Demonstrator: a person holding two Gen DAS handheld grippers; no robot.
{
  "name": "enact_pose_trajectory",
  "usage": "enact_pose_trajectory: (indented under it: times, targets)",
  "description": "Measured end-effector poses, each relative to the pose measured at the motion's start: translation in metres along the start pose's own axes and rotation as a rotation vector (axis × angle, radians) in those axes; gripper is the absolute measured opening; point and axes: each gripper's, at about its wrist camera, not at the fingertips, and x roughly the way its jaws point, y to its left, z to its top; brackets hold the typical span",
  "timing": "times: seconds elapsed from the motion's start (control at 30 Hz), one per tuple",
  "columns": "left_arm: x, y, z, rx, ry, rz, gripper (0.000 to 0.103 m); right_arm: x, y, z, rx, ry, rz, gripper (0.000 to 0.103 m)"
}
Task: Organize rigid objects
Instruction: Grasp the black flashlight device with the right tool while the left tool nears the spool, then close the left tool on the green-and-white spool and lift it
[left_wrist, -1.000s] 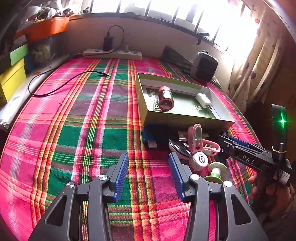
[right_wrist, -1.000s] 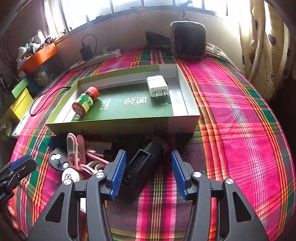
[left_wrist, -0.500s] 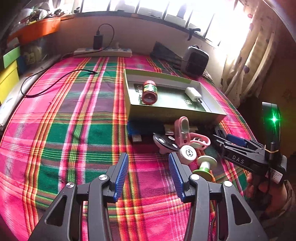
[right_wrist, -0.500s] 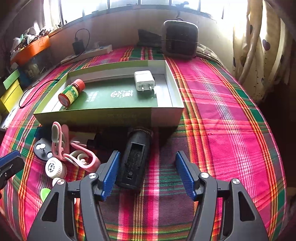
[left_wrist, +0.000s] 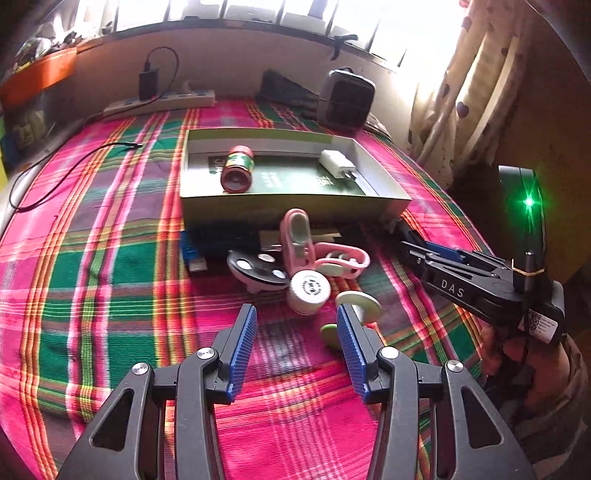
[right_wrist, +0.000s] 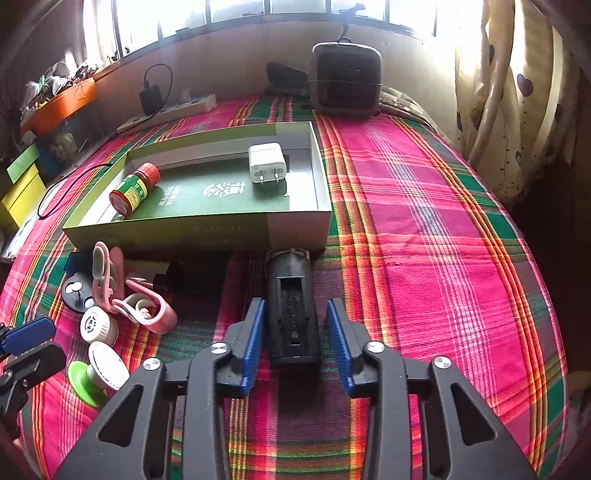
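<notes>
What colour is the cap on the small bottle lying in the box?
Red, on the small bottle with a green and yellow label; clearest in the right wrist view.

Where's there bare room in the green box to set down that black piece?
Inside the green box, the floor between the red-capped bottle and the white charger is bare, as is the strip nearer the front wall. Crowded: the cloth in front of the box's left half, piled with pink clips. The black piece lies between the open right tongs.
</notes>
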Motion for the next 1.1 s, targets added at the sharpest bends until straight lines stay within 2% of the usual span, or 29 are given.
enact_pose_trajectory:
  times: [0.07, 0.47, 0.83, 1.1]
  targets:
    - [0.001, -0.005, 0.000, 0.013, 0.003, -0.007, 0.045, -0.001, -0.004, -0.001, 0.001, -0.001, 0.007, 0.029]
    - [0.011, -0.033, -0.003, 0.067, 0.036, -0.041, 0.045, -0.010, -0.027, -0.011, 0.005, -0.004, 0.019, 0.029]
    - [0.030, -0.042, -0.004, 0.092, 0.081, 0.018, 0.045, -0.019, -0.035, -0.020, -0.006, -0.010, 0.045, 0.029]
    - [0.032, -0.043, -0.003, 0.104, 0.069, 0.034, 0.045, -0.018, -0.035, -0.020, -0.011, -0.008, 0.056, 0.029]
